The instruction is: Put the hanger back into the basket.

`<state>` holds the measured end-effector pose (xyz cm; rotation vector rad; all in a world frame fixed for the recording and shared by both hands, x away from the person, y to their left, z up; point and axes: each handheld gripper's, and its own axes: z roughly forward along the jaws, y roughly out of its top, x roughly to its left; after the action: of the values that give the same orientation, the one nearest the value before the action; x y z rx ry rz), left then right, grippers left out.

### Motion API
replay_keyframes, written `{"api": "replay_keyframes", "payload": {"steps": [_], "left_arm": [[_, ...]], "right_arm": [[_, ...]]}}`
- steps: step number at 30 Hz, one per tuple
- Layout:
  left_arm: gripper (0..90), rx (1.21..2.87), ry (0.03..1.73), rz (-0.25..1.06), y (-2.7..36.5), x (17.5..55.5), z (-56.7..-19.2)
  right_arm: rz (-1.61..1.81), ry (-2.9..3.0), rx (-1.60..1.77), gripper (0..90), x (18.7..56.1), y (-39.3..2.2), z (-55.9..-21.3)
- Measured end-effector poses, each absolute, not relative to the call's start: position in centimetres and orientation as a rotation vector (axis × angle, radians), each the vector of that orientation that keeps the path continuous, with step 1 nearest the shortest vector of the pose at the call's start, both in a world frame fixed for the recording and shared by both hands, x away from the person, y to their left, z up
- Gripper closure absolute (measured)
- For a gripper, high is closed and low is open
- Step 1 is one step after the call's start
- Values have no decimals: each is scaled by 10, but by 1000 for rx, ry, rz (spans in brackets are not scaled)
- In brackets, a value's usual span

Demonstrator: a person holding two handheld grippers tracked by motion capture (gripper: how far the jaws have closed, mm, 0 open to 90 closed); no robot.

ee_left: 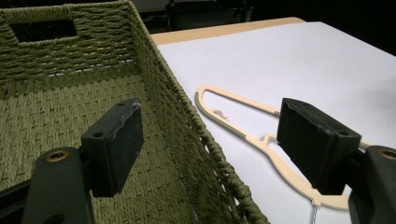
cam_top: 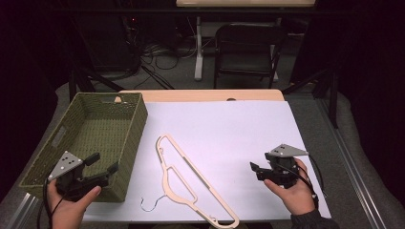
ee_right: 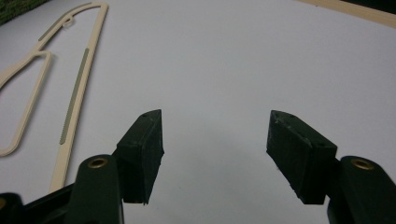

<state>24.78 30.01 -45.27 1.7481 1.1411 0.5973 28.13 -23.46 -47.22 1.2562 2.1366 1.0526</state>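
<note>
A cream plastic hanger (cam_top: 203, 180) (ee_left: 247, 101) (ee_right: 79, 88) lies flat and slantwise on the white sheet (cam_top: 229, 126), its thin wire hook (cam_top: 153, 205) pointing toward the near edge. My left gripper (cam_top: 103, 163) (ee_left: 217, 140) hovers open over the near right corner of the green woven basket (cam_top: 138, 126) (ee_left: 70, 60), its jaws straddling the basket's right wall with nothing gripped. My right gripper (cam_top: 259, 162) (ee_right: 215, 144) is held over bare sheet to the right of the hanger, jaws apart and empty, pointing left toward it.
The basket sits at the table's left edge and has nothing inside. A wooden table edge (cam_top: 200, 95) runs along the far side. Beyond it stand a dark chair (cam_top: 248, 47) and floor cables (cam_top: 162, 52).
</note>
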Motion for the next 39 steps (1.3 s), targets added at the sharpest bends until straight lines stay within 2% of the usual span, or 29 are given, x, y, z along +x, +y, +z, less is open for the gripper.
{"api": "replay_keyframes", "payload": {"steps": [17, 39], "left_arm": [[208, 1819, 1097, 583, 279, 259, -447], [217, 1826, 1093, 579, 278, 260, -448]], "right_arm": [[813, 2440, 1189, 300, 316, -185, -460], [425, 2690, 1207, 343, 347, -152, -453]]}}
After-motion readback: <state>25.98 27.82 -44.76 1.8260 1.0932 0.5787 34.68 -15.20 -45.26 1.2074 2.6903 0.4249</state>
